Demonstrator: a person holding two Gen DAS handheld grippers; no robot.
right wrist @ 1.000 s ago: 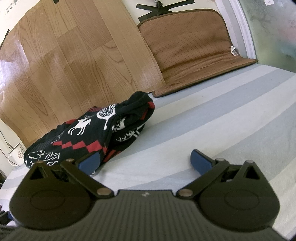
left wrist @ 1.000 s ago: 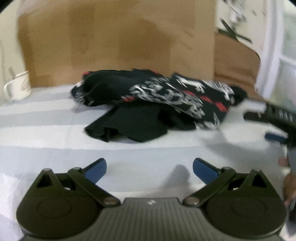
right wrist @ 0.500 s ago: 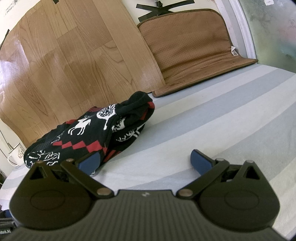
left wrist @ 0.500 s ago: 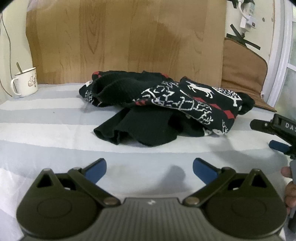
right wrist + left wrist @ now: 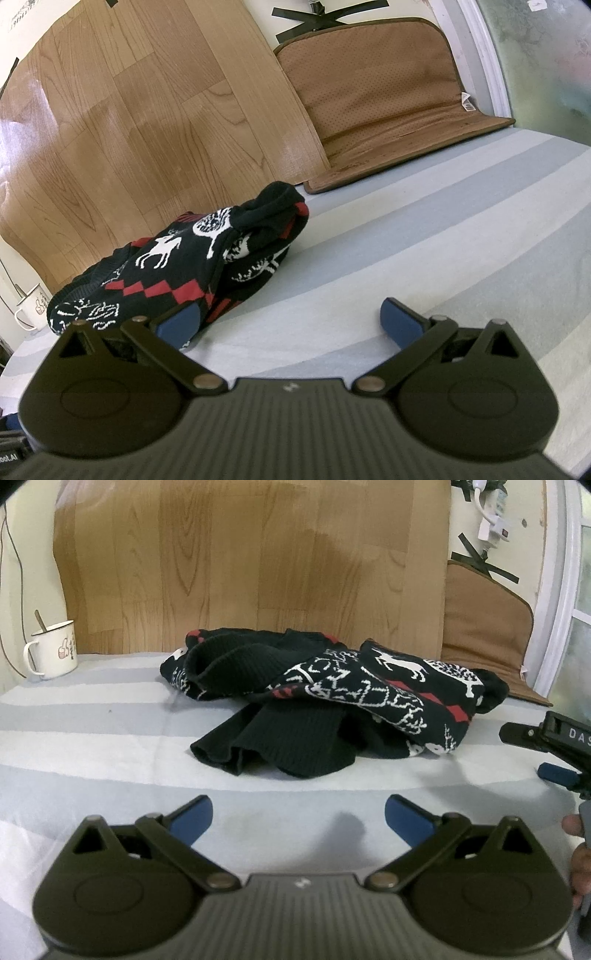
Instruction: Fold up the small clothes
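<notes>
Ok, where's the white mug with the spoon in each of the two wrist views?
Left wrist: the mug stands at the far left, on the striped sheet by the wall.
Right wrist: the mug peeks in at the left edge.
Shared landmark: the black reindeer sweater.

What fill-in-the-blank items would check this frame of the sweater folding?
1. The sweater lies ____ on the striped sheet, not folded.
2. Both the left tool and right tool are ____.
3. The white mug holds a ____.

Missing words: crumpled; open; spoon
</notes>
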